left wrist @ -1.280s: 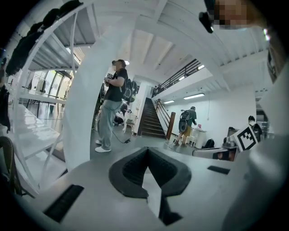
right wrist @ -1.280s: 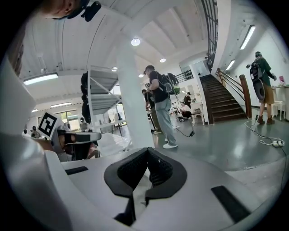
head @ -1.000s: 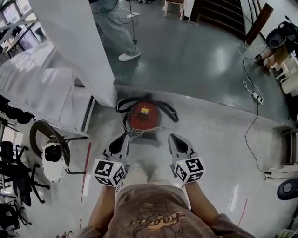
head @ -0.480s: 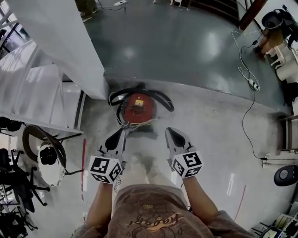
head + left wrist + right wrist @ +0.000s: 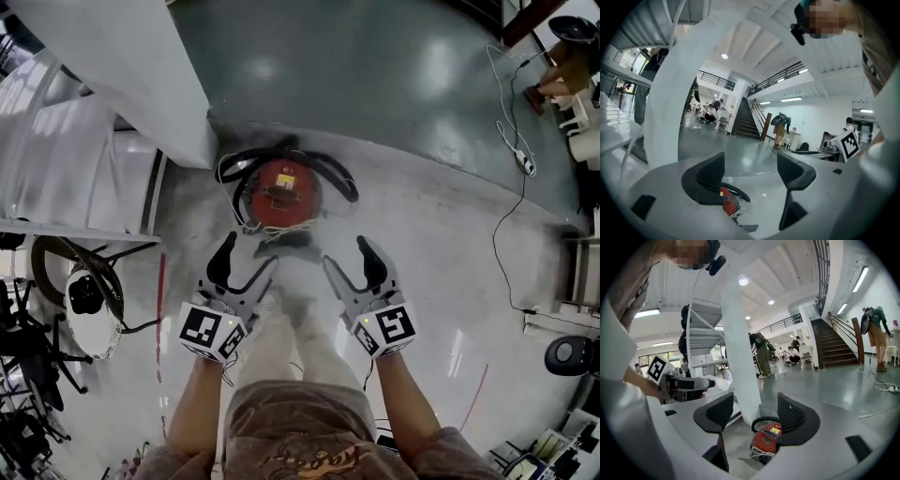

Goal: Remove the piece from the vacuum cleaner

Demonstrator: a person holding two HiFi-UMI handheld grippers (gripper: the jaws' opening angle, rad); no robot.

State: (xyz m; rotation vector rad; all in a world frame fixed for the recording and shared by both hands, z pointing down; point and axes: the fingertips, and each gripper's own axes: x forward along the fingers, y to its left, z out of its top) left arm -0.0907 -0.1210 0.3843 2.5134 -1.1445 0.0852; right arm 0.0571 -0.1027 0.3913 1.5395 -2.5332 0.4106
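Nearest, just ahead of the person's legs, both tools are hanging low over the pale floor. The left gripper (image 5: 242, 265) and the right gripper (image 5: 352, 267) have just been spreading their jaws from fully closed, as they were half a second ago. Both are now standing wide and released, grasping nothing (each gripper view is showing only floor and machine through the gap). Just beyond the fingertips, the red vacuum cleaner (image 5: 283, 194) is sitting untouched, its black hose (image 5: 337, 178) looping round it and a white cord (image 5: 281, 228) bunching at its near side. This is looking like readiness for a first grasp; which piece is coming off I cannot tell. Farther left, a white column (image 5: 122, 66) is rising.
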